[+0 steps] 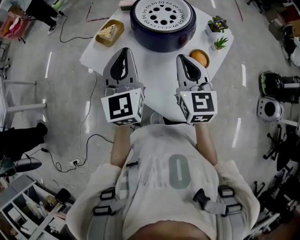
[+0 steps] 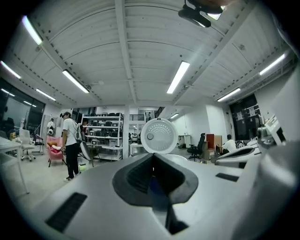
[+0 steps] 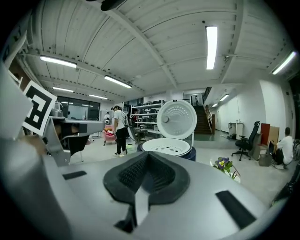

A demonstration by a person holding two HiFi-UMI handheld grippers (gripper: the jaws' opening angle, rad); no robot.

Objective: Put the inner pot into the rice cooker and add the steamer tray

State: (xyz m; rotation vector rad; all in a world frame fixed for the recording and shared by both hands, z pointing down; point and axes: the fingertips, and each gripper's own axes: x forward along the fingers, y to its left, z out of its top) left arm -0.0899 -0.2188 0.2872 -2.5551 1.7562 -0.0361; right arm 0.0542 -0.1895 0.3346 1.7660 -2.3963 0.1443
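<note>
- The left hand-held gripper has its jaws pressed together with nothing between them. Its own view shows the dark pads meeting along one seam.
- The right hand-held gripper is also closed and empty, with its ribbed pads touching.
- Both point level across the white desk, side by side over its near part.
- The round dark-blue rice cooker stands straight ahead of them at the far side of the desk, well apart from both tips.
- The white perforated steamer tray sits in the rice cooker's mouth, and the round white lid stands upright behind it.
- No inner pot shows anywhere; it is probably under the steamer tray, so the task looks done.
- The rice cooker lies between the two lines of aim, and the right hand-held gripper is somewhat nearer.
- Being round, it has no long axis, so a reach from either side would do.
</note>
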